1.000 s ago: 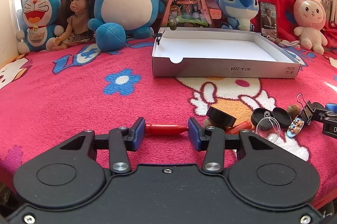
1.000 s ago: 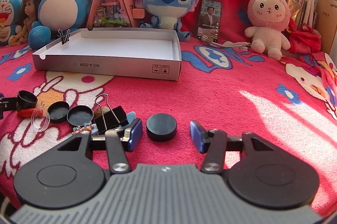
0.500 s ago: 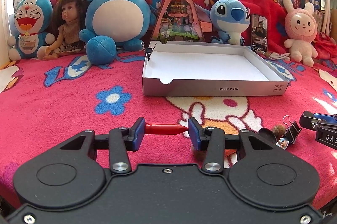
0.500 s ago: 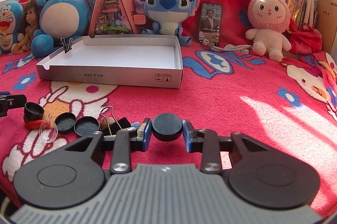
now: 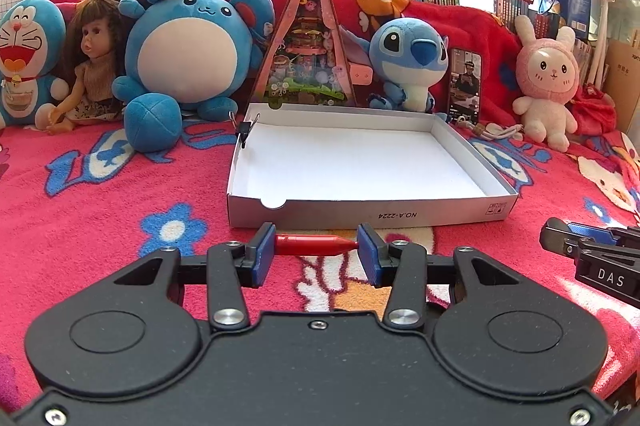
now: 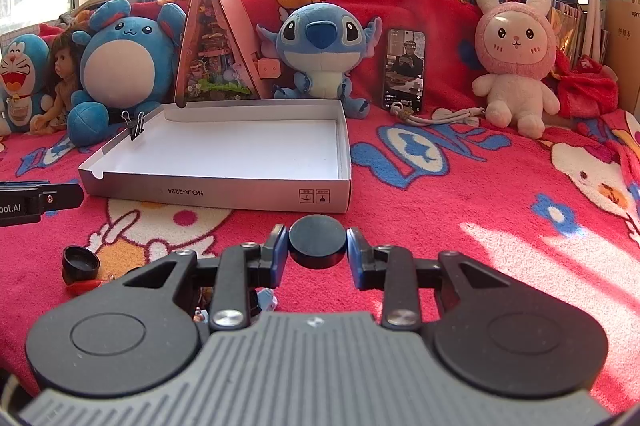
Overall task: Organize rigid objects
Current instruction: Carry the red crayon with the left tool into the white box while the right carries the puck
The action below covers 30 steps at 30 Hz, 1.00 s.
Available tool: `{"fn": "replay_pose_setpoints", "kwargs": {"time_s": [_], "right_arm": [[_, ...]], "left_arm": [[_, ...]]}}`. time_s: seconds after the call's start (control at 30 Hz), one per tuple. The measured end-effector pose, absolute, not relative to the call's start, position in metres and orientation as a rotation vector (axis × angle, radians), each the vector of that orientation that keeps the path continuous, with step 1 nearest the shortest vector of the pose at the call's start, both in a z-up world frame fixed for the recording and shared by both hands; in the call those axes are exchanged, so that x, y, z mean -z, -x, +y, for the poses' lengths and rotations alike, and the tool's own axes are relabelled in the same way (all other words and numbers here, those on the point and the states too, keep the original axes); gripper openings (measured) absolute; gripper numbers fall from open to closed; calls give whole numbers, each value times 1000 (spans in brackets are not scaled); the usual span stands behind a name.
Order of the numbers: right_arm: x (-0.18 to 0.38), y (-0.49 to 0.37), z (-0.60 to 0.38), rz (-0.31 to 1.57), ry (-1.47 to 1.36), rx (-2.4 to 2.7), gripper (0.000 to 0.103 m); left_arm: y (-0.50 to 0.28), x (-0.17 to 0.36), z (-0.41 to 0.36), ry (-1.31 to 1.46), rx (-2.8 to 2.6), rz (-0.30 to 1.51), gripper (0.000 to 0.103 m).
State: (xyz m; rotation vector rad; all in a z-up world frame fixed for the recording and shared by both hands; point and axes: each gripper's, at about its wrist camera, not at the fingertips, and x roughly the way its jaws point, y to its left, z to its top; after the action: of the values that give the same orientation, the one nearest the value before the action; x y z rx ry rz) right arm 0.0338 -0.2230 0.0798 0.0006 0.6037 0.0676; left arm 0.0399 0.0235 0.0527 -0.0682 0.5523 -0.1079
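Right gripper (image 6: 318, 242) body hides most of the small items on the blanket (image 6: 460, 193); only a black cap (image 6: 81, 262) and a red sliver beside it show at lower left. Its fingers clamp a black disc (image 6: 318, 241), held just before the white box (image 6: 224, 149). Left gripper (image 5: 316, 244) pinches a red pen (image 5: 314, 244) end to end, near the box front wall. A binder clip (image 5: 244, 129) sits on the box's far-left rim. Plush toys line the back.

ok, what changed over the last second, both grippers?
The right gripper closed its jaws on the black disc and lifted it off the blanket. The left gripper, holding the red marker throughout, rose and moved toward the white box, leaving the small items behind. The box, its binder clip and the plush toys stayed put.
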Motion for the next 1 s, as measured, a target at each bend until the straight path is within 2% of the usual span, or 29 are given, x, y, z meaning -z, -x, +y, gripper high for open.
{"fn": "replay_pose_setpoints", "kwargs": {"time_s": [1.0], "right_arm": [[-97, -97, -214, 613, -34, -163, 37]], "left_arm": [[-125, -71, 3, 124, 186, 625, 42]]}}
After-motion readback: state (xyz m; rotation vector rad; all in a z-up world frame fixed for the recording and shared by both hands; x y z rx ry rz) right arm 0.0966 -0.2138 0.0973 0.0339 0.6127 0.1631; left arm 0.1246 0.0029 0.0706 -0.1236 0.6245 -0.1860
